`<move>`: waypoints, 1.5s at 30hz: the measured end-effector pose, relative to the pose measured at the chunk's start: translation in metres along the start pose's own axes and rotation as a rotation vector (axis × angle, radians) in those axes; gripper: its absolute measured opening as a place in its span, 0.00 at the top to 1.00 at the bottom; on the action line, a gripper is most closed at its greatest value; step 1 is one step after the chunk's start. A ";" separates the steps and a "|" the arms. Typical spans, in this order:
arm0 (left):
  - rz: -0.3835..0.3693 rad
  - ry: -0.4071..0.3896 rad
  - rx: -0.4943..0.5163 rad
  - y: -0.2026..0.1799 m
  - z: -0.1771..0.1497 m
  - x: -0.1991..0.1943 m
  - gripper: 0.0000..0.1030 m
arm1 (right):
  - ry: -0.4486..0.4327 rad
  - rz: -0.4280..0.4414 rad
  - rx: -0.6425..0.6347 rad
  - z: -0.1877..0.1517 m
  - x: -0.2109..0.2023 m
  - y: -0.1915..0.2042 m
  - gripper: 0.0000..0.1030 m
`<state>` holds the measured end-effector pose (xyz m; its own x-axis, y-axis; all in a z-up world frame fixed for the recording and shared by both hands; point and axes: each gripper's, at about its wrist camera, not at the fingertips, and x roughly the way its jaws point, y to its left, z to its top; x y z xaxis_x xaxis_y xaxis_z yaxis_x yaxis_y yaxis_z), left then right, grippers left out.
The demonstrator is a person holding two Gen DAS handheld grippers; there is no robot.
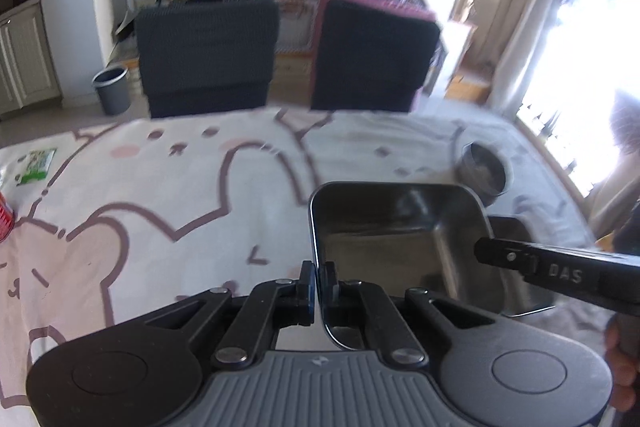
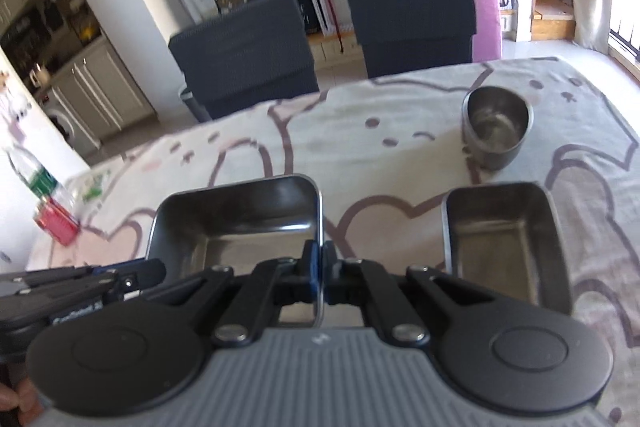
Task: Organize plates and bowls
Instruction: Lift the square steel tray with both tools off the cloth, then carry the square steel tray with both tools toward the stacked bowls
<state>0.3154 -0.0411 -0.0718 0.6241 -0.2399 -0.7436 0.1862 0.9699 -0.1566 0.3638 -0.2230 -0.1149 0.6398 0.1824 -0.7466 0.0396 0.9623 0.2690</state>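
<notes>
Steel square tray (image 1: 396,239) pinched at both side rims, held above the tabletop (image 1: 168,187).

Left gripper (image 1: 319,281) fingers clamp its left rim, right gripper (image 2: 320,269) fingers its right rim. Just right of those fingers sits a second tray (image 2: 504,247), a round bowl (image 2: 496,125) beyond; likely nest them, so keep both grips level and lower squarely.

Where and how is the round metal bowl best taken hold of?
Probably by its thin rim. The round bowl stands upright and open on the table, with smooth curved sides that give little hold. Come from above at its near edge, one finger inside and one outside, away from the small square tray in front of it.
</notes>
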 end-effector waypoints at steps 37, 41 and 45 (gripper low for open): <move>-0.200 0.224 0.153 -0.125 -0.098 -0.011 0.91 | 0.133 -0.115 -0.044 -0.072 -0.101 -0.122 0.97; -0.186 0.255 0.200 -0.132 -0.104 0.000 0.90 | 0.161 -0.127 -0.061 -0.074 -0.096 -0.126 0.97; -0.170 0.285 0.241 -0.140 -0.110 0.010 0.90 | 0.185 -0.141 -0.085 -0.077 -0.094 -0.124 0.97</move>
<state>0.2122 -0.1747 -0.1286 0.3404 -0.3424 -0.8757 0.4623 0.8719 -0.1612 0.2397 -0.3443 -0.1253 0.4811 0.0713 -0.8738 0.0487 0.9930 0.1078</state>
